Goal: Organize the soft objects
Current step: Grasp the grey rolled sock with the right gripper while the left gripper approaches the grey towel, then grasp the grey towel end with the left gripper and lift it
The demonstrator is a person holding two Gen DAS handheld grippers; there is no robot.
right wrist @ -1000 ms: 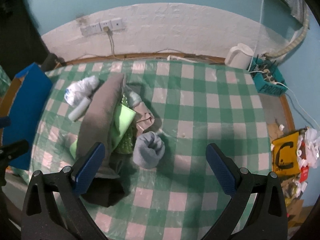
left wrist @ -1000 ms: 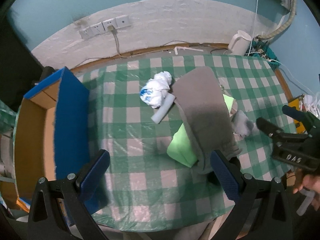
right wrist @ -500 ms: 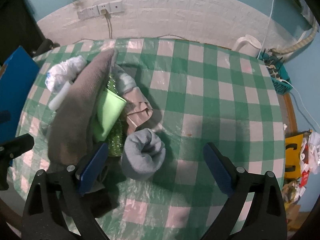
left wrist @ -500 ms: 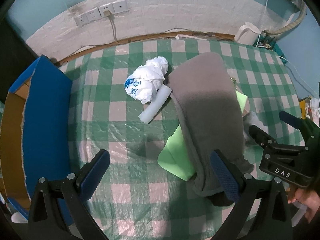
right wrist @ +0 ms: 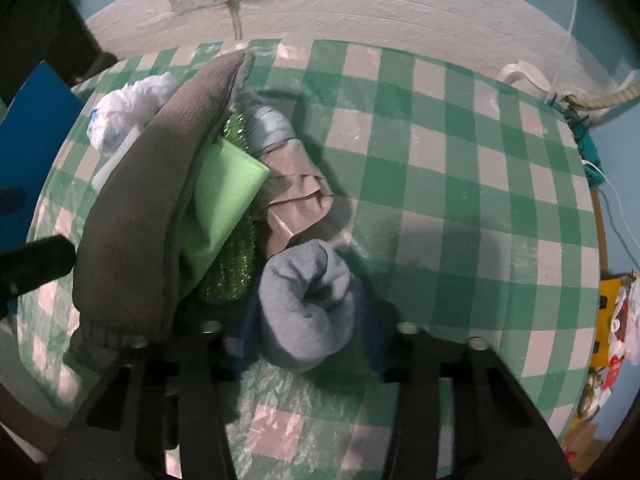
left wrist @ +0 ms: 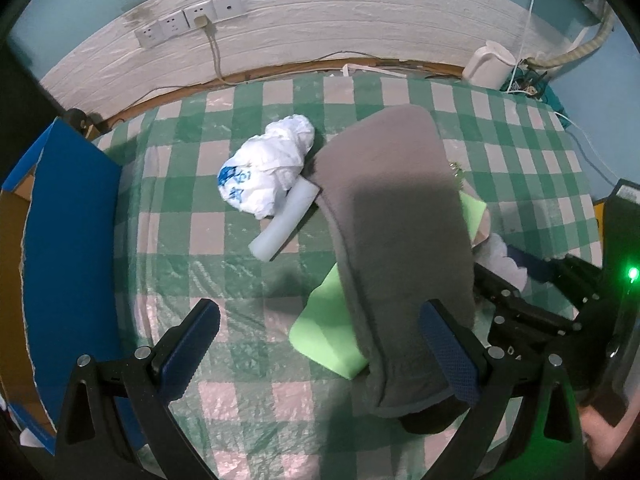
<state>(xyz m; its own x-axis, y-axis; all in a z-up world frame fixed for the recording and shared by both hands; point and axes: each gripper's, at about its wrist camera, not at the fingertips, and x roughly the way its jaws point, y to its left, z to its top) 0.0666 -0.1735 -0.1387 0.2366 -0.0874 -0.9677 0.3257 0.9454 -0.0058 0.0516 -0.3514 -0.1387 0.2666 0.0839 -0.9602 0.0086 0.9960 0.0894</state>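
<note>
Right gripper [right wrist: 308, 336]: fingers have just been closing and now pinch the rolled blue-grey sock [right wrist: 306, 312], one blue pad on each flank. The sock sits directly between them, low in the right wrist view, resting on the desk [right wrist: 460, 184]. Its rolled mouth faces away from the fingers, toward the heap. Judged: the grip looks seated, and a straight lift should clear it, though the soft roll may sag or slip.

Left gripper [left wrist: 320, 352]: fingers spread wide, holding nothing. The right-hand pad overlaps the near end of the grey cloth [left wrist: 400, 240]; contact cannot be told. The left-hand pad hangs over bare checked cover.

Grey cloth: long strip, long axis running from the left fingers away toward the wall, draped over a light green pad [left wrist: 324, 332]. The left hand is the nearer to it.

Beside the sock, toward the heap: a green glittery item [right wrist: 234, 264] and a pinkish-grey folded cloth [right wrist: 298, 200], touching each other.

Beyond the grey cloth: a crumpled white bag with blue print [left wrist: 268, 172] and a white foam tube [left wrist: 286, 222], touching.

Desk's left edge: a blue cardboard box [left wrist: 68, 240], open, well apart from the heap; judged the likely destination.
</note>
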